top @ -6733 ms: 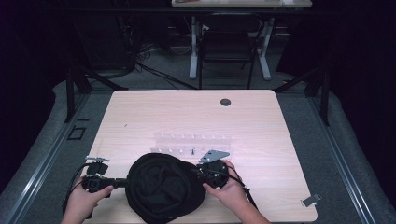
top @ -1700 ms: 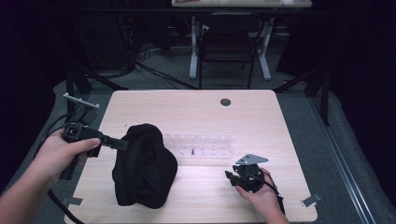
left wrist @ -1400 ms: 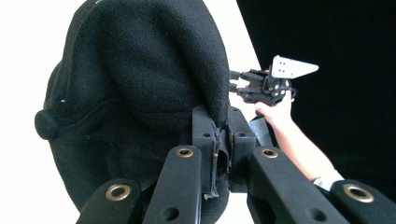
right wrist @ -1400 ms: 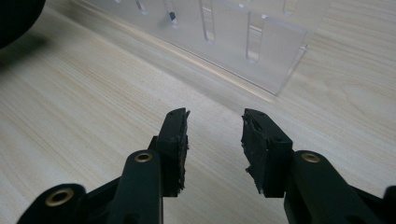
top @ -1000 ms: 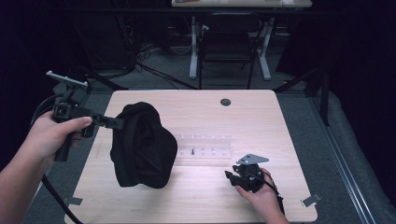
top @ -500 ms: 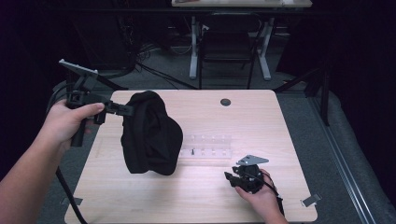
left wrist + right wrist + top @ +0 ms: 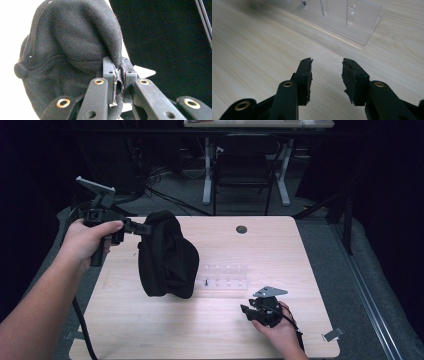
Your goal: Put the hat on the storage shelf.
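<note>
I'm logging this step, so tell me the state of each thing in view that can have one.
Black cap: hanging by its edge, lifted, lower part at the table.
Left gripper: shut on the cap's fabric.
Right gripper: open, nothing between the jaws, low over the table.
Clear plastic rack: lying flat on the table.

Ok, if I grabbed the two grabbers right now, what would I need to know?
Left gripper: shut on the edge of the black cap, holding it lifted over the left part of the wooden table, with its lower end hanging close to the tabletop.
Right gripper: open, nothing between the jaws, resting low on the table at the near right, pointing toward the clear plastic rack.
Done: the cap is picked up and hangs from the left gripper.
Left: probably to put the cap on the clear rack or set it down; the right gripper may help. Keep the left grip tight so the cap does not drop.
</note>
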The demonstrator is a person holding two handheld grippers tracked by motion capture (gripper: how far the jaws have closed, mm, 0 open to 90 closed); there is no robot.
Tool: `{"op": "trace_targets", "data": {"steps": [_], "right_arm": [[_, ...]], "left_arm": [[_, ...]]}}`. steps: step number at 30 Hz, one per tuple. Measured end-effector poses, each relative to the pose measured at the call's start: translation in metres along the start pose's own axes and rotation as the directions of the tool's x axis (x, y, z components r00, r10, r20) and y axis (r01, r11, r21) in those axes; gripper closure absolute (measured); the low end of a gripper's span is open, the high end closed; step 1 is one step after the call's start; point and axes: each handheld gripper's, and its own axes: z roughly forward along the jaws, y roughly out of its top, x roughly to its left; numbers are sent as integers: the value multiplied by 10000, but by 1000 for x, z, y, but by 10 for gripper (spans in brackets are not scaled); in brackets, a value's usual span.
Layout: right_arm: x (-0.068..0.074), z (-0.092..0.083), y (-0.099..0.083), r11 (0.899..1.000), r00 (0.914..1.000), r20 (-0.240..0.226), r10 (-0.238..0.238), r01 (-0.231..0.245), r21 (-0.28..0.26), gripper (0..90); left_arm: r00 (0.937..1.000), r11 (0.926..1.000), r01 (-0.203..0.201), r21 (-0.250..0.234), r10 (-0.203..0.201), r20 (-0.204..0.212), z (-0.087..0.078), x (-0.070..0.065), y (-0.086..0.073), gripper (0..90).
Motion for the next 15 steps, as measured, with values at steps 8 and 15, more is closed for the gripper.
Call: {"op": "trace_targets", "data": {"steps": [8,15], "right_arm": [[-1,-1,0,10000,10000,-12,21,-21,12,593],[-2,-1,-1,10000,10000,12,8,-8,-50,593]], "left_arm": [[9999,9998,4,-215,-7,-102,12,-6,8,852],[9994,9998,-145,-127,141,-305,18,-16,13,852]]}}
